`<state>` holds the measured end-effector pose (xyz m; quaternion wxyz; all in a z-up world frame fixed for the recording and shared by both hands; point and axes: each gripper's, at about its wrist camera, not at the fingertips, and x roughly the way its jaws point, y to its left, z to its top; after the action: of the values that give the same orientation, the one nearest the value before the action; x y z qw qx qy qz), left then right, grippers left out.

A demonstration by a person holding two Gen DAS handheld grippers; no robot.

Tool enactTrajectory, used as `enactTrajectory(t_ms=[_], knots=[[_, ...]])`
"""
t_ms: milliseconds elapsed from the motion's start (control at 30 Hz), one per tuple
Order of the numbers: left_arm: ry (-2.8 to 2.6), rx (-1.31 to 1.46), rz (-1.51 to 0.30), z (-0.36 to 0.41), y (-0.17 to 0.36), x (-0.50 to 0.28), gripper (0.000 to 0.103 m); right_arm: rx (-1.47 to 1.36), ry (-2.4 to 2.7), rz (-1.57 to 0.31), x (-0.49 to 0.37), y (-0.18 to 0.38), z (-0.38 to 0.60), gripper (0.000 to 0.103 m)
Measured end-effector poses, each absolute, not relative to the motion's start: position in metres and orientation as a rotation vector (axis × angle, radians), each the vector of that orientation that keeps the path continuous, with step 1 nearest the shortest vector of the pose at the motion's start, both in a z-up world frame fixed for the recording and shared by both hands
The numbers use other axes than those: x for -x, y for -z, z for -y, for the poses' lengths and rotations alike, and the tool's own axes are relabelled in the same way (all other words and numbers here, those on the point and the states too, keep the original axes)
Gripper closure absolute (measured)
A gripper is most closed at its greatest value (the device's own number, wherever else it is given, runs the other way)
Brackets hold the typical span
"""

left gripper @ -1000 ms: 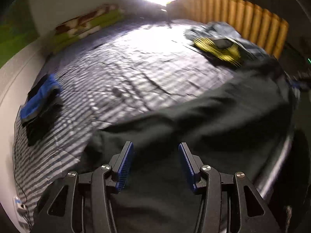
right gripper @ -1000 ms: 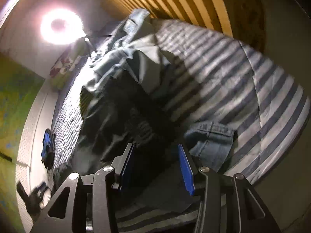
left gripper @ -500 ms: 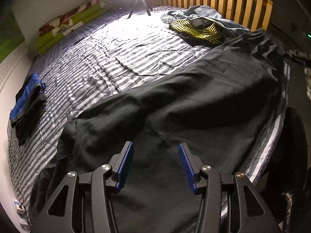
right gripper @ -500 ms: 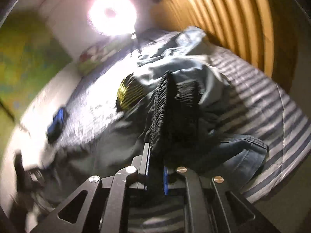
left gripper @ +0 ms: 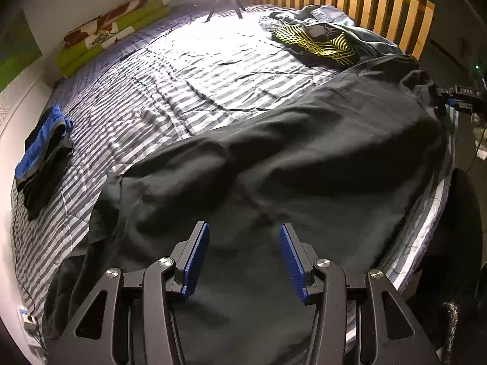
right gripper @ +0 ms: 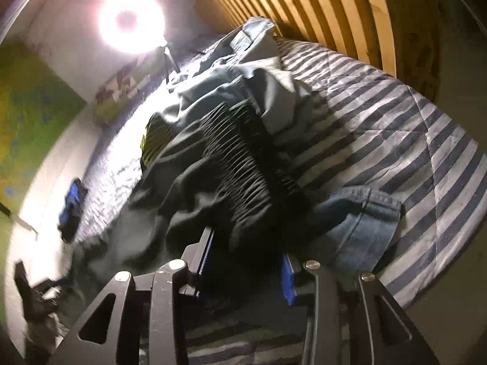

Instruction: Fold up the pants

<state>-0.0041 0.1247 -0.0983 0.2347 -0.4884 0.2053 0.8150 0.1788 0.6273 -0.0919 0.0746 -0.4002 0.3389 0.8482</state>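
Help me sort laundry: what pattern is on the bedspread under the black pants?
Grey-and-white stripes on the bedspread; clearest in the left wrist view.

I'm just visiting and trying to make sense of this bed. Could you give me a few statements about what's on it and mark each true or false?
1. The black pants lie spread along the near edge of the striped bed cover. True.
2. The left claw is clamped on the pants. False: its pads stand apart above the cloth, gripping nothing.
3. The pants' ribbed waistband sits between the pads of the right claw. True; that claw is opening.
4. A blue and black folded garment lies on top of the pants. False: it lies apart, near the bed's far left edge.
5. A lamp on a tripod shines from the far end of the bed. True.
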Motion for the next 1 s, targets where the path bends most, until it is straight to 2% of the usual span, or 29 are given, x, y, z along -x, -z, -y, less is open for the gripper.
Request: enactTrajectory(t_ms=[67,167,233,300,433,567,700,833,933,1000], knots=[[-2.235,1.336,-0.562,-0.124,0.097,0.003,0.051,1.172,-2.561,-1.136,-0.177,0.094,-0.642,0.056],[-2.235,1.337,-0.562,-0.122,0.096,0.003,0.051,1.173,-2.559,-1.197,-0.166,0.098,-0.655,0.05],[-2.239,1.35,-0.562,-0.122,0.098,0.006,0.051,1.211,-2.556,-1.175,-0.154,0.105,-0.656,0.048],[-2.243,1.362,-0.565,-0.121,0.098,0.007,0.051,1.265,-2.549,-1.057,-0.146,0.109,-0.651,0.048],[-2.234,1.36,-0.588,-0.118,0.095,0.004,0.051,1.358,-2.562,-0.939,-0.161,0.102,-0.651,0.049],[-2.241,1.377,-0.571,-0.116,0.096,0.011,0.051,1.274,-2.602,-0.812,-0.179,0.076,-0.657,0.049],[-2.24,1.384,-0.547,-0.12,0.097,0.012,0.051,1.22,-2.626,-0.866,-0.157,0.07,-0.668,0.047],[-2.234,1.38,-0.571,-0.122,0.097,0.008,0.051,1.311,-2.673,-0.875,-0.118,0.085,-0.664,0.047],[-2.241,1.394,-0.569,-0.119,0.098,0.008,0.051,1.35,-2.699,-0.867,-0.102,0.096,-0.66,0.039],[-2.249,1.405,-0.56,-0.117,0.098,0.01,0.051,1.37,-2.708,-0.908,-0.1,0.101,-0.662,0.038]])
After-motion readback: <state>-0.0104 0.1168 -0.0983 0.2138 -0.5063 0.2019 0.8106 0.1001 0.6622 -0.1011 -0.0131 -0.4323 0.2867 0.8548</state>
